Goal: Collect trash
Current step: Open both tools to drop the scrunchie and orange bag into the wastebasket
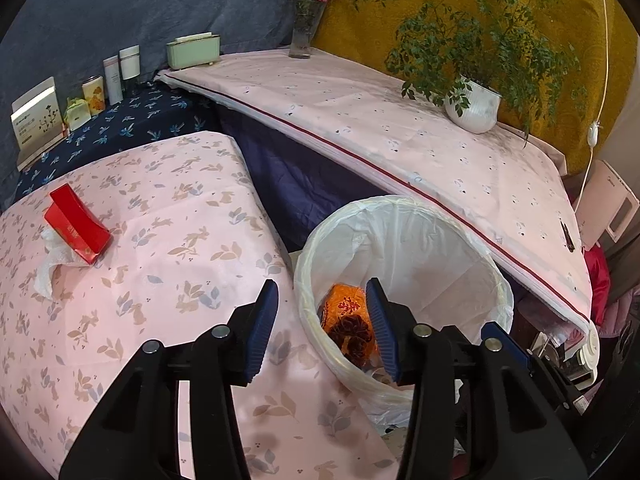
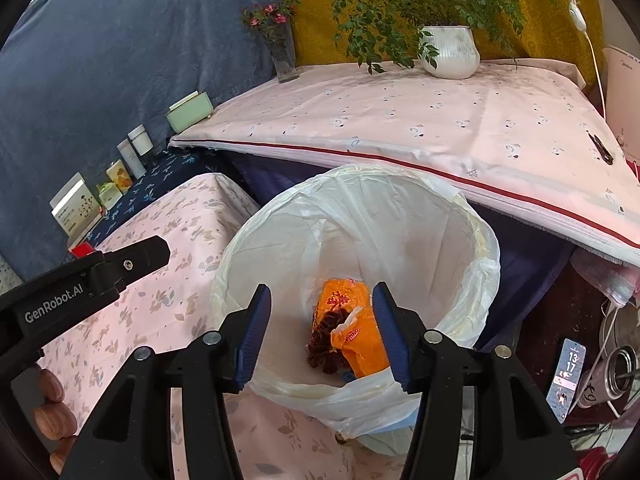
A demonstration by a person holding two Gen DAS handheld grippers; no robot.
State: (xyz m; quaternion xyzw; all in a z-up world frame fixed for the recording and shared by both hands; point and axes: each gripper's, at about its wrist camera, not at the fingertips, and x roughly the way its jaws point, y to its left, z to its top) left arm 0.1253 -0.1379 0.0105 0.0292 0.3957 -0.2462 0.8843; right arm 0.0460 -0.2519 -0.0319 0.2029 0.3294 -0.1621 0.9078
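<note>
**Both grippers released over the bin, trash lying inside**

L gripper (image 1: 322, 322) hangs above the near rim of the bin (image 1: 472, 240), w/ its jaws apart and nothing btwn them; one blue pad is over the pink surface (image 1: 168, 248), the other over the bin mouth. R gripper (image 2: 322, 328) points down into the same bin (image 2: 460, 216), jaws also apart, nothing gripped. No pad touches anything.

Bin is lined w/ a white plastic bag (image 2: 360, 208), folded over the rim. At the bottom lie an orange wrapper (image 2: 352, 300) and a dark brown clump (image 2: 326, 340), touching each other; what the clump is, can't tell. Same wrapper (image 1: 344, 300) shows in the L view btwn the pads, but well below them.

Still on the pink surface, far left in the L view: a red box (image 1: 76, 228) resting tilted on a crumpled white tissue (image 1: 52, 268), well apart from the bin.

R view also shows the L gripper's black body at left, w/ the person's fingers (image 2: 50, 404) wrapped round its handle.

Behind the bin: a second pink-covered surface (image 2: 440, 120) w/ a white plant pot (image 2: 450, 52) and a glass vase of pink flowers (image 2: 282, 56).
</note>
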